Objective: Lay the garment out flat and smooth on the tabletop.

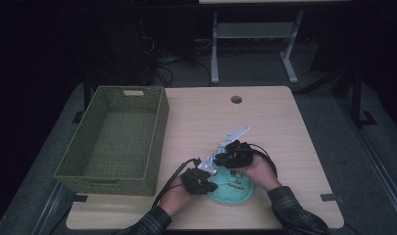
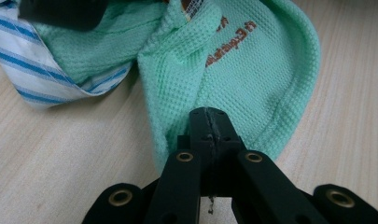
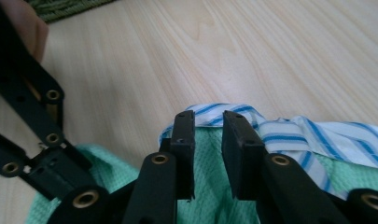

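Left hand-held gripper [image 2: 210, 122] clamped, right [image 3: 208, 122] ajar

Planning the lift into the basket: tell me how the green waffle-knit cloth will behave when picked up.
Likely floppy: the green cloth already folds and curls over itself on the table. Probably light, a thin knit. The left gripper, shut on its edge, would likely leave the rest drooping, perhaps dragging the striped cloth along.

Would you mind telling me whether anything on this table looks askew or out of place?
Only the mint-green waffle-knit cloth looks untidy: it lies bunched and folded over at the table's near edge, with a blue-striped white cloth tucked inside it.
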### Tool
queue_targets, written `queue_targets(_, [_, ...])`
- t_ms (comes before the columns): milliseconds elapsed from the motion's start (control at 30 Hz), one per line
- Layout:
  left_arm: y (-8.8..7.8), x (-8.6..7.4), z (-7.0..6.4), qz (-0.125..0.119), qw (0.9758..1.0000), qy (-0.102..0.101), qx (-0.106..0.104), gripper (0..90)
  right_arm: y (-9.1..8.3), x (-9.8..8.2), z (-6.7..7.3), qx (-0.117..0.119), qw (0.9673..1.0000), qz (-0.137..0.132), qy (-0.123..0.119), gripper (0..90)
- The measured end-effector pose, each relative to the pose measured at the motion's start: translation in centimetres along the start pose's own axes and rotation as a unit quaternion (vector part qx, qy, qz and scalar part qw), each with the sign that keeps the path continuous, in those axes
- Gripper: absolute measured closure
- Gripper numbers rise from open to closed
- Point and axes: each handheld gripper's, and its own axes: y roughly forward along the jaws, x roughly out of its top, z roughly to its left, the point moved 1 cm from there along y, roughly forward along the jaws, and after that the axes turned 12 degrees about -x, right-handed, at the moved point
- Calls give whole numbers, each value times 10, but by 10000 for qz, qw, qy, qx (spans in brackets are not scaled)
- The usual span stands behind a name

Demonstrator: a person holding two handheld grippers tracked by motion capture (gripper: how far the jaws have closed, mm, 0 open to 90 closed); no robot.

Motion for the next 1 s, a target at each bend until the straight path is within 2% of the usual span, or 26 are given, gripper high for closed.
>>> queue_targets(200, [0,0,-1,11,10000,-26,11,894,13,-1,1,20,9998,160,-71,715])
queue_targets(233, [-1,1,-1,79,10000,-6,26,894,18,-2,3,12,9996,224,-187,707])
queue_targets(300, [-1,1,-1,74,10000,-7,28,894,20,-3,4,-12,9993,292,-237,708])
queue_targets(333, [0,1,-2,49,10000,-14,31,894,26,-5,8,-95,9985,345,-414,718])
queue_targets(367, [0,1,-2,50,10000,-17,30,894,26,-5,8,-95,9985,345,-414,718])
queue_targets(400, [0,1,-2,48,10000,-18,31,894,26,-6,8,-129,9982,307,-503,733])
queue_targets(533, [0,1,-2,50,10000,-3,41,894,26,-6,8,-169,9979,346,-516,834])
queue_targets(633, [0,1,-2,56,10000,4,44,894,26,-5,8,-190,9974,346,-596,866])
queue_targets(767, [0,1,-2,70,10000,18,51,894,24,-3,7,-190,9978,384,-510,881])
queue_targets(867, [0,1,-2,53,10000,4,45,895,15,2,2,-258,9990,228,-291,884])
queue_targets(1000, [0,1,-2,59,10000,3,48,895,9,7,-4,-356,9990,127,-231,886])
